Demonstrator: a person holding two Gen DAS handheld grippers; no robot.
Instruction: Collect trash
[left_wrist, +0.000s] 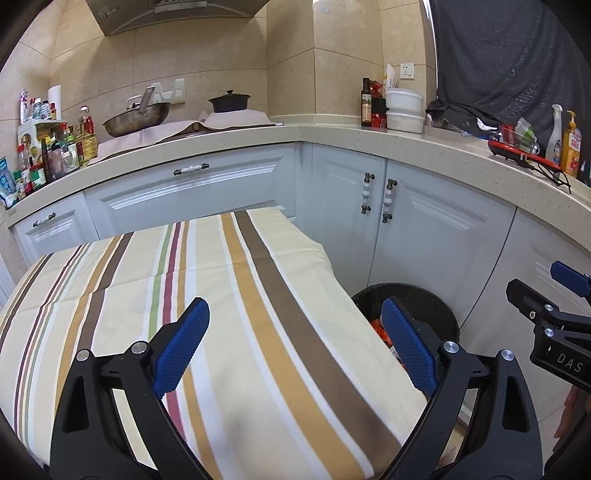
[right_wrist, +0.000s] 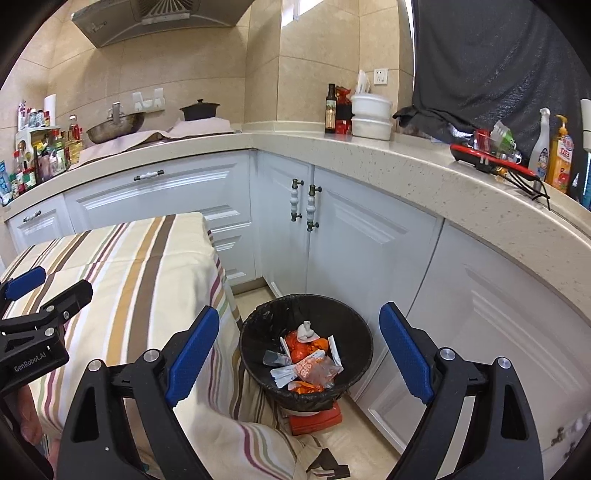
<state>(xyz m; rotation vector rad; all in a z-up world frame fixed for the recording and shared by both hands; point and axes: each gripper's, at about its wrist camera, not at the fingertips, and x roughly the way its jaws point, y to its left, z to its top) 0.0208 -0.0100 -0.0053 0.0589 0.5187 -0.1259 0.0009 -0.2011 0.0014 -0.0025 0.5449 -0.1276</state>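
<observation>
Left tool: spread wide with nothing between its blue pads, poised over the striped cloth of the desk.
Right tool: likewise released and empty, aimed down at the bin; seen from the left wrist as a black arm at the far right edge.
Bin: black, bag-lined, on the floor just beside the desk's draped corner and near the white cabinet doors; apparently perched on something red, though the base is mostly hidden.
Trash: already in the bin — crumpled orange wrappers, clear plastic, white scraps and a small pale lump on top.
From the left wrist: only the bin's far rim and a glimpse of orange, partly behind the tool's right finger.
Worktop: speckled beige, curving around the corner, carrying a dark bottle, stacked white containers, a wok, a black pot and a yellow pump bottle.
</observation>
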